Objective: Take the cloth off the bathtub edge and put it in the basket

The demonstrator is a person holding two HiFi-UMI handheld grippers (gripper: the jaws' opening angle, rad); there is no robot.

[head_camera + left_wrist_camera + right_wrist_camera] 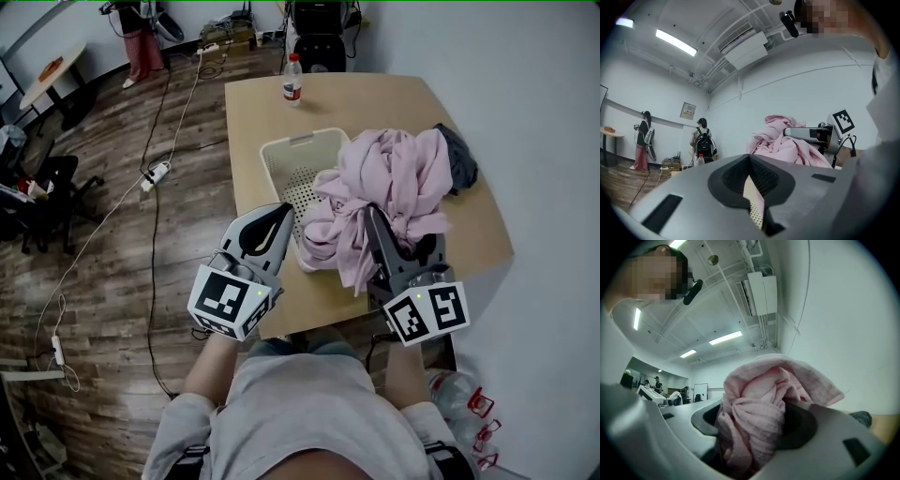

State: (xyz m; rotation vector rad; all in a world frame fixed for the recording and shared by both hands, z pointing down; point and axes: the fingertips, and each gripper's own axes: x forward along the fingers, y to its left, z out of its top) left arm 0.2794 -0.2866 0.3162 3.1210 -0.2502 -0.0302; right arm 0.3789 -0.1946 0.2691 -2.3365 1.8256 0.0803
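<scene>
— Wood floor [112, 244] all round, and a tan surface [375, 103] in the middle. What sits on it?

— Mostly a pink cloth [394, 173]. It is a big heap lying over the right half of the white basket [281, 155] and spilling past its rim. A grey cloth [459, 155] lies against the heap's far right side.

— And the claws?

— The right claw [373, 217] stands wide, with a thick bunch of the pink cloth clamped between its jaws. The left claw [279, 214] is at the basket's near left corner, its tips together and gripping nothing.

— Any writing?

— Only black square markers on each claw's cube. The bottle [292, 80] at the surface's far edge has a red cap and a label too small to read. The same goes for a wall sign [687, 110] in the left gripper view.
</scene>
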